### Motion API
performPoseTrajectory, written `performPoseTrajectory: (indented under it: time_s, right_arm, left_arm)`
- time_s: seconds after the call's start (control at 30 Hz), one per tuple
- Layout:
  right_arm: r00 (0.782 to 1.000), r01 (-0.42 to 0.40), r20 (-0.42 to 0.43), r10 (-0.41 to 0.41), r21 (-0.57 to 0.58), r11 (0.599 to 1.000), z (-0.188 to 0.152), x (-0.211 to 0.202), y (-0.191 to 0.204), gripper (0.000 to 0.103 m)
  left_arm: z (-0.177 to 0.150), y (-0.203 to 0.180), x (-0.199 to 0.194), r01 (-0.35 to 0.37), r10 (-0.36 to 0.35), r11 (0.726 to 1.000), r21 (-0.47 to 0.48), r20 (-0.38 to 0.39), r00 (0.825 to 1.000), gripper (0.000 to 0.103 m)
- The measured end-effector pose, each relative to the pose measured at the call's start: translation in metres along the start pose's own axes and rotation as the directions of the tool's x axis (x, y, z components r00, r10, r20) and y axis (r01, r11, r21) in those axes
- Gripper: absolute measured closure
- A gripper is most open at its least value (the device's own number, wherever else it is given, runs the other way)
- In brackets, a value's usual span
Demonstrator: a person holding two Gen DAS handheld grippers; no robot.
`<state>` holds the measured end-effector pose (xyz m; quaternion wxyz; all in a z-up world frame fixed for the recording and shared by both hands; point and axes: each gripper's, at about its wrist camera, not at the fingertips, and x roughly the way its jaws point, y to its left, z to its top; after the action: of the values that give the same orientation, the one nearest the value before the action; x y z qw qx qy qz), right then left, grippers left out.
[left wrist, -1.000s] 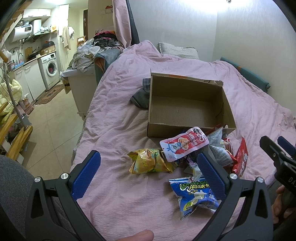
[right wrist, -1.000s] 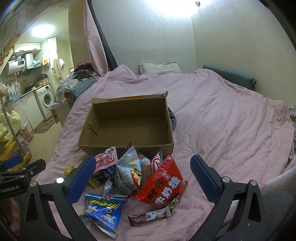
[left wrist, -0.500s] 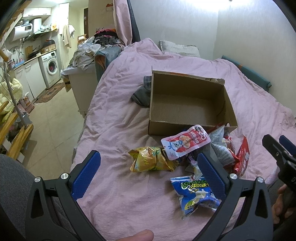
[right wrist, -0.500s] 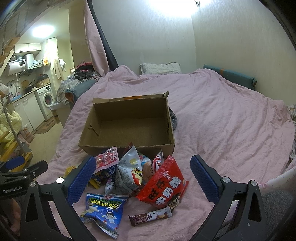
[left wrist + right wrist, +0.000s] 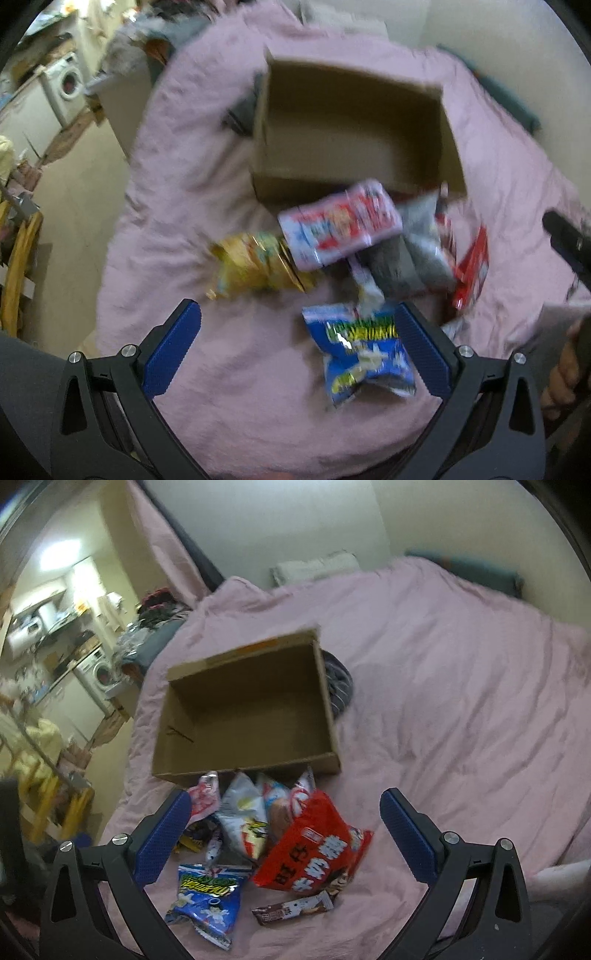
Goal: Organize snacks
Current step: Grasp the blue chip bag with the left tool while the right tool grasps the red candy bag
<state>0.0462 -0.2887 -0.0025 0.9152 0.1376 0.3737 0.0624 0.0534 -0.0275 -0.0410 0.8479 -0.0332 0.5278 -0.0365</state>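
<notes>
Both tongs hover above a pink bedspread (image 5: 461, 709) with their blue-padded arms spread wide and nothing between them. The left tongs (image 5: 295, 350) hang over bare bedding just left of a blue snack bag (image 5: 365, 354), whose right edge lies near the right-hand pad. The right tongs (image 5: 286, 834) frame a heap of snacks: a large red bag (image 5: 314, 853) sits between the pads, a silver-white packet (image 5: 243, 819) leans beside it on the left, and a pink-and-white pouch (image 5: 203, 799) lies close to the left pad. The blue snack bag lies at the near-left of the heap in the right wrist view, and a brown chocolate bar (image 5: 293, 912) rests just in front of the red bag. A yellow packet (image 5: 258, 266) lies to the left of the heap, partly under the pink-and-white pouch. Beyond the snacks stands an open cardboard box (image 5: 243, 709), its near wall touching the back of the heap; its inside looks bare. A dark striped cloth (image 5: 338, 685) lies against the box's far right side. The left wrist view is blurred. A washing machine (image 5: 99, 672) stands in the room beyond the bed
</notes>
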Motion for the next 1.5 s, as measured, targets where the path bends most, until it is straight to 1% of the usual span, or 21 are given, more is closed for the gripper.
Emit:
performPoseTrajectory:
  time_s: [0.1, 0.2, 0.27, 0.33, 0.4, 0.43, 0.47, 0.5, 0.53, 0.57, 0.67, 0.77, 0.8, 0.9, 1.0, 1.1, 1.2, 1.33, 1.4, 1.47, 1.5]
  right_arm:
    - [0.999, 0.022, -0.036, -0.021, 0.047, 0.999, -0.005, 0.008, -0.011, 0.0]
    - [1.0, 0.026, -0.012, -0.025, 0.041, 0.999, -0.004, 0.004, -0.012, 0.0]
    - [0.999, 0.035, -0.01, -0.035, 0.044, 0.998, -0.005, 0.004, -0.013, 0.0]
    - [0.999, 0.033, -0.027, -0.031, 0.067, 0.997, -0.004, 0.006, -0.019, 0.0]
    - [0.998, 0.042, -0.043, -0.038, 0.093, 0.995, -0.005, 0.009, -0.025, 0.0]
    - [0.998, 0.047, -0.048, -0.042, 0.103, 0.994, -0.005, 0.01, -0.028, 0.0]
    - [0.997, 0.053, -0.058, -0.046, 0.114, 0.992, -0.005, 0.011, -0.03, 0.0]
    - [0.997, 0.055, -0.065, -0.047, 0.122, 0.991, -0.005, 0.012, -0.033, 0.0]
    - [0.996, 0.056, -0.071, -0.047, 0.13, 0.99, -0.006, 0.014, -0.034, 0.0]
    - [0.996, 0.059, -0.075, -0.049, 0.135, 0.989, -0.006, 0.015, -0.035, 0.0]
    - [0.995, 0.062, -0.08, -0.052, 0.136, 0.989, -0.006, 0.016, -0.035, 0.0]
    - [0.995, 0.053, -0.091, -0.041, 0.13, 0.99, -0.006, 0.017, -0.033, 0.0]
    - [0.995, 0.052, -0.093, -0.041, 0.127, 0.991, -0.006, 0.018, -0.033, 0.0]
    - [0.994, 0.058, -0.1, -0.046, 0.119, 0.991, -0.006, 0.019, -0.029, 0.0]
    - [0.993, 0.058, -0.106, -0.045, 0.118, 0.991, -0.007, 0.02, -0.029, 0.0]
    - [0.992, 0.045, -0.125, -0.028, 0.14, 0.989, -0.008, 0.024, -0.033, 0.0]
    - [0.984, 0.037, -0.181, -0.002, 0.19, 0.981, -0.01, 0.035, -0.041, 0.0]
    - [0.955, 0.028, -0.289, 0.061, 0.296, 0.955, -0.02, 0.061, -0.051, 0.0]
    - [0.93, 0.036, -0.356, 0.089, 0.329, 0.944, -0.026, 0.079, -0.052, 0.0]
    - [0.916, 0.03, -0.384, 0.119, 0.36, 0.932, -0.029, 0.092, -0.051, 0.0]
    - [0.913, 0.031, -0.389, 0.122, 0.365, 0.931, -0.03, 0.096, -0.05, 0.0]
  left_arm:
    - [-0.007, -0.006, 0.031, 0.041, -0.045, 0.999, -0.033, -0.133, 0.99, 0.0]
    - [-0.012, -0.013, 0.058, 0.069, -0.087, 0.994, -0.082, -0.244, 0.966, 0.0]
    - [-0.013, -0.021, 0.071, 0.085, -0.11, 0.991, -0.102, -0.271, 0.956, 0.0]
    - [-0.014, -0.029, 0.078, 0.085, -0.107, 0.992, -0.092, -0.27, 0.957, 0.0]
    - [-0.015, -0.036, 0.085, 0.079, -0.102, 0.993, -0.089, -0.294, 0.95, 0.002]
    - [-0.017, -0.038, 0.089, 0.082, -0.109, 0.992, -0.098, -0.309, 0.945, 0.006]
    - [-0.02, -0.04, 0.094, 0.08, -0.111, 0.991, -0.107, -0.327, 0.939, 0.014]
    - [-0.022, -0.041, 0.097, 0.08, -0.115, 0.99, -0.115, -0.339, 0.934, 0.019]
    - [-0.025, -0.041, 0.1, 0.088, -0.128, 0.988, -0.128, -0.352, 0.927, 0.02]
    - [-0.028, -0.043, 0.102, 0.093, -0.135, 0.987, -0.132, -0.357, 0.924, 0.024]
    - [-0.035, -0.046, 0.104, 0.09, -0.126, 0.989, -0.118, -0.353, 0.927, 0.033]
    - [-0.045, -0.048, 0.097, 0.112, -0.148, 0.986, -0.121, -0.348, 0.926, 0.052]
    - [-0.046, -0.047, 0.092, 0.118, -0.149, 0.987, -0.109, -0.342, 0.928, 0.055]
    - [-0.048, -0.045, 0.076, 0.135, -0.164, 0.985, -0.109, -0.334, 0.928, 0.057]
    - [-0.051, -0.039, 0.058, 0.139, -0.163, 0.985, -0.098, -0.312, 0.936, 0.058]
    - [-0.052, -0.032, 0.037, 0.132, -0.146, 0.989, -0.069, -0.272, 0.951, 0.058]
    - [-0.044, -0.017, 0.011, 0.114, -0.122, 0.992, -0.049, -0.215, 0.969, 0.058]
    - [-0.005, 0.002, 0.002, 0.056, -0.058, 0.998, -0.023, -0.11, 0.992, 0.058]
    - [0.004, 0.007, 0.001, 0.029, -0.031, 0.999, -0.025, -0.072, 0.997, 0.058]
    - [0.012, 0.012, 0.004, 0.025, -0.027, 0.999, -0.04, -0.053, 0.998, 0.058]
    - [0.015, 0.018, 0.005, 0.02, -0.021, 0.999, -0.04, -0.042, 0.999, 0.058]
